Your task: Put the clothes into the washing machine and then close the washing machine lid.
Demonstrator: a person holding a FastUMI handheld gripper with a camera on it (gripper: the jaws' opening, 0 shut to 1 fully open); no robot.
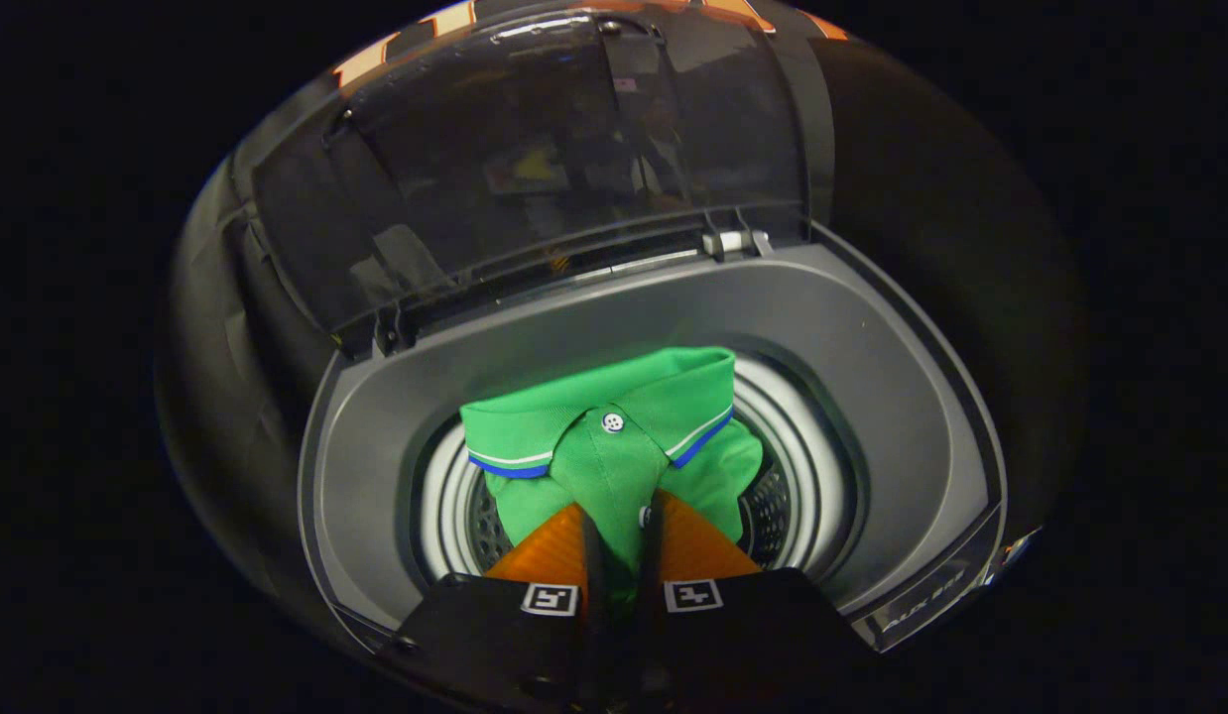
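Note:
A green polo shirt (624, 426) with a white-and-blue trimmed collar and a white button hangs over the mouth of the washing machine drum (802, 496). My gripper (619, 526) is shut on the shirt's placket, both fingers pinching the cloth just below the collar. The shirt sits above the drum opening, its collar reaching towards the far side of the grey top rim (674, 317). The tinted lid (535, 159) stands raised behind the opening, hinged at the back.
The perforated metal drum wall (773, 516) shows to the right of the shirt. A control strip (921, 610) runs along the machine's near right edge. Dark booth cloth surrounds the machine.

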